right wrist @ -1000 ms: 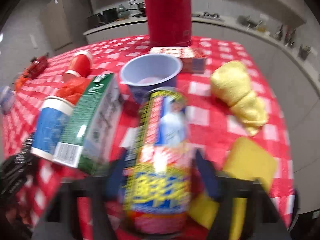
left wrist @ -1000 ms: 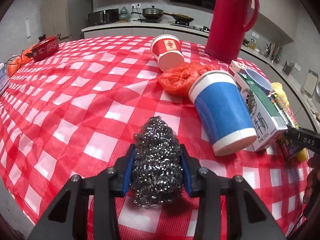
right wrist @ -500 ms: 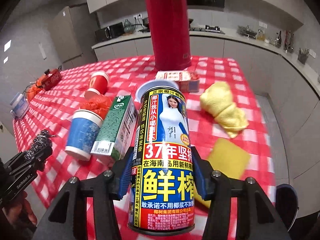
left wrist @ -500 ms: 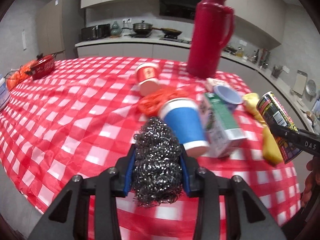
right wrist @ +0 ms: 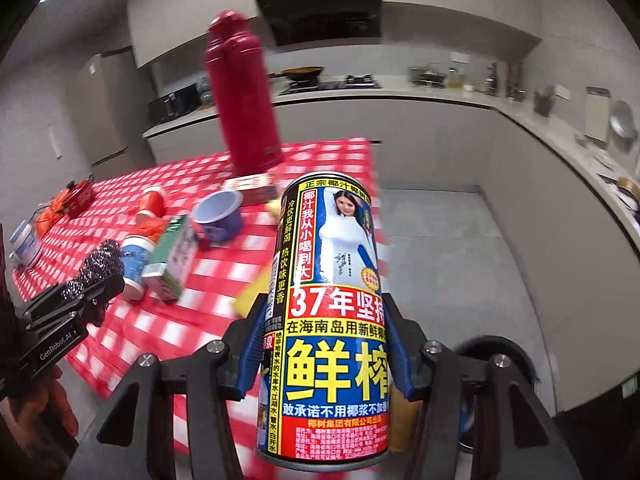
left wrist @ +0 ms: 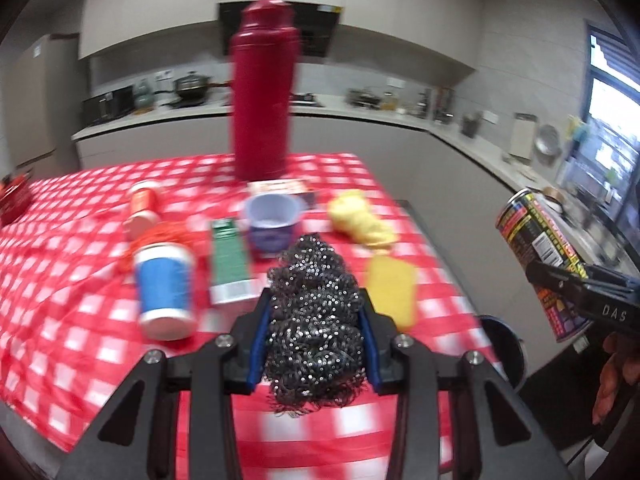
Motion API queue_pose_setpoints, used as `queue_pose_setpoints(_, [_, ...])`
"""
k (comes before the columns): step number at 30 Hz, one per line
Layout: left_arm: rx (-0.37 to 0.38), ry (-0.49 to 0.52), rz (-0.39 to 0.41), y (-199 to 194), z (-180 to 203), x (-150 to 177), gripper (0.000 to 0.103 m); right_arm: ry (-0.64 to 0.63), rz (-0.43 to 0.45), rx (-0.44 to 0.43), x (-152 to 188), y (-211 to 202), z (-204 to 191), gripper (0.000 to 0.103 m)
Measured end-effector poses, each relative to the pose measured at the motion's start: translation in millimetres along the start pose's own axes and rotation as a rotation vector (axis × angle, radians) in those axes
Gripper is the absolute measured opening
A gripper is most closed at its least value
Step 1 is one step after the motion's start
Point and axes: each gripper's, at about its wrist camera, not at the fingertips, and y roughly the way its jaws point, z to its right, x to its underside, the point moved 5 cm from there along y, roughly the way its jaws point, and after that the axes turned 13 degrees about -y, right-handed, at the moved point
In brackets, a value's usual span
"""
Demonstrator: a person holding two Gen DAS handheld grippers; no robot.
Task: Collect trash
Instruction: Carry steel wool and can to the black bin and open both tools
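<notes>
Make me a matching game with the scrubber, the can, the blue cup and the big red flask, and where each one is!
Things:
1. steel scrubber
2. drink can
3. blue cup
4. red flask

Places:
A. standing upright on the table
B. pinched in the left tool
C. lying on its side on the table
D. pinched in the right tool

Pairs: 1-B, 2-D, 3-C, 4-A

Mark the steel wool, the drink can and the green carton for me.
steel wool (left wrist: 316, 316): left wrist view, middle of the scourer between the blue pads.
drink can (right wrist: 332, 320): right wrist view, middle of the printed label.
green carton (left wrist: 230, 258): left wrist view, its top green face.
</notes>
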Motion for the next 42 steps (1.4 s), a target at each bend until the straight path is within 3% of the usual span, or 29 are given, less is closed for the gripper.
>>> queue_pose_setpoints(12, [0.149,0.123,-0.068,13.3,135.1,38.7,0.040,0.118,-0.041,0.138,74.0,-55.3,124.3,0.055])
queue_pose_setpoints(23, [0.209,0.191,-0.178,44.2,230.0,86.6,0.040,0.133,-0.091,0.157,133.2,-73.6,202.4,0.055])
queue_pose_setpoints(30, [0.224,0.196,-0.268,75.3,270.4,127.2,0.040,0.067,-0.161,0.108,170.7,-43.2,229.4,0.055])
queue_pose_setpoints(39, [0.164,0.181,-0.386,133.1,292.1,178.6,0.040,-0.023,-0.279,0.005,220.6,24.1,254.7,0.055])
queue_pose_setpoints(42, [0.143,0.158,-0.437,159.0,294.5,193.0,0.040,-0.111,-0.334,-0.017,233.4,56.5,255.8,0.055])
